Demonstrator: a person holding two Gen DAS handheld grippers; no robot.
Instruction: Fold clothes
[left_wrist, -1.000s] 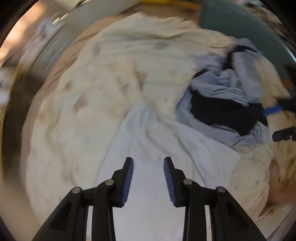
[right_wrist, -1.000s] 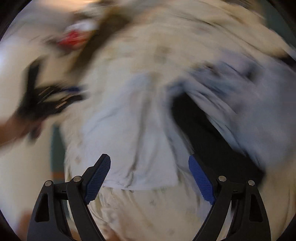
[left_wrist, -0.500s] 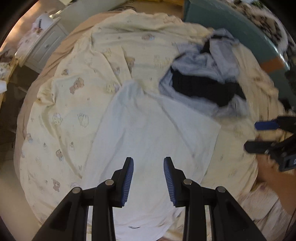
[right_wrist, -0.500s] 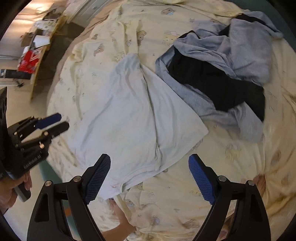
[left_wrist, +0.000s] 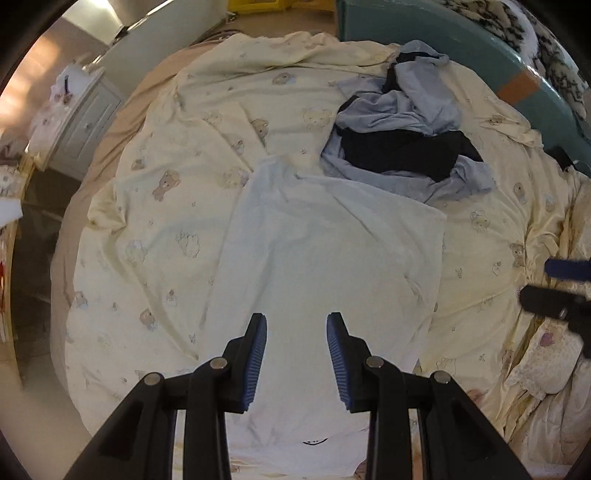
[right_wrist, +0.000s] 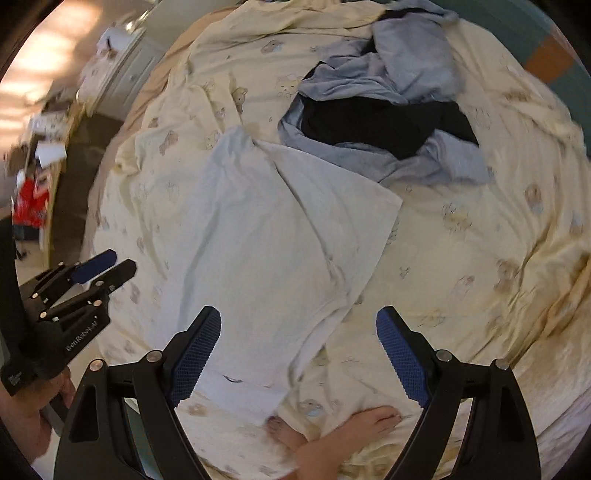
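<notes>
**Both tongs up and empty over the pale garment**

Hovering above the bed (left_wrist: 155, 236), looking straight down. Pale garment (left_wrist: 317, 258) spread lengthwise on the bear-print quilt, near hem at the bottom of the view, far end narrowing toward the heap of grey-blue and black clothes (left_wrist: 402, 147), which touches or just overlaps its upper right edge. Left gripper (left_wrist: 297, 354) partly spread, blue pads apart with nothing between them, poised over the garment's lower middle. Right gripper (right_wrist: 298, 354) spread wide, also empty, hanging over the garment's right-hand edge where it meets the quilt. Bare feet (right_wrist: 354, 424) visible on the quilt below the near hem.

By the look of it, between steps: garment laid out flat, first fold not yet begun. Next move, in all likelihood: down to one long edge or to two corners, one tong each, pinching only the top cloth and not the quilt beneath. Wrinkles down the middle and that turned-over right flap worth smoothing first. Care needed near the heap, lest a grey sleeve come along.
</notes>
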